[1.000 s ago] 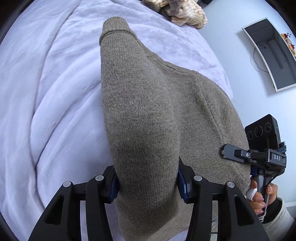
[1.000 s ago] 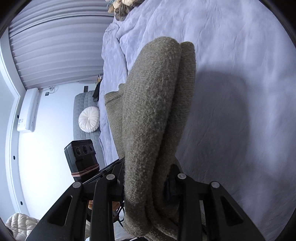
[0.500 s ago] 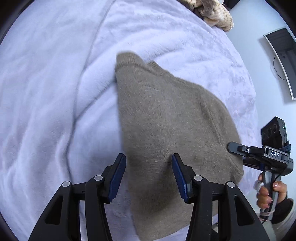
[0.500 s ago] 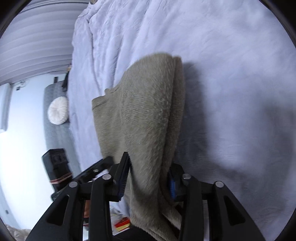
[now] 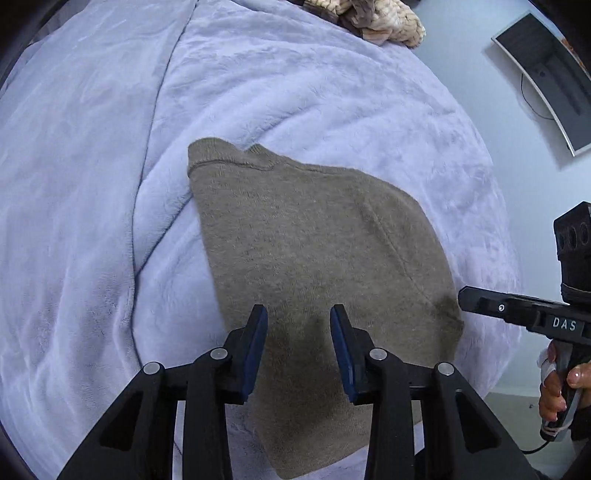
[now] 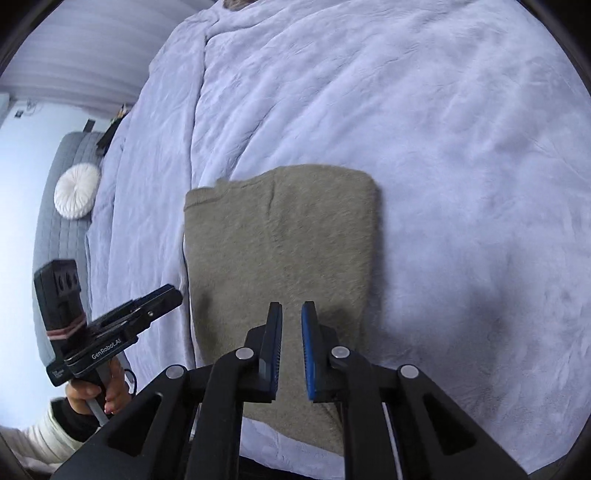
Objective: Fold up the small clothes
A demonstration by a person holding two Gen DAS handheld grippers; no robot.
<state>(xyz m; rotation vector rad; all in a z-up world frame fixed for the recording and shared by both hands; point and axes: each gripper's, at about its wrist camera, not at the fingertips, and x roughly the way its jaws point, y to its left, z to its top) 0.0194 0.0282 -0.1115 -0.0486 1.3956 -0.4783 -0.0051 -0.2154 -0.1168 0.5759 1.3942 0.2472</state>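
Observation:
A taupe knit sweater (image 5: 314,251) lies folded flat on the lavender plush blanket (image 5: 92,184) of a bed. My left gripper (image 5: 298,314) hovers just above the sweater's near part. Its jaws are closing with only air between the blue pads. Seen from the right wrist, the sweater (image 6: 280,251) is a neat rectangle on the blanket (image 6: 443,147). My right gripper (image 6: 291,310) hangs over its near edge, jaws closing to a narrow gap with nothing held. Each gripper shows in the other's view, the right (image 5: 480,299) beside the sweater's corner, the left (image 6: 147,310) off its left edge.
A beige knitted heap (image 5: 373,18) lies at the bed's far end. A dark curved screen (image 5: 546,74) stands on the floor side. A white round cushion (image 6: 77,191) rests on a grey sofa (image 6: 55,229). A person's hands (image 5: 557,387) (image 6: 96,395) hold the grips.
Both grippers let go of the sweater, which dropped from a hanging bundle to lie flat on the blanket. Both have pulled back above it, and their jaws have narrowed.

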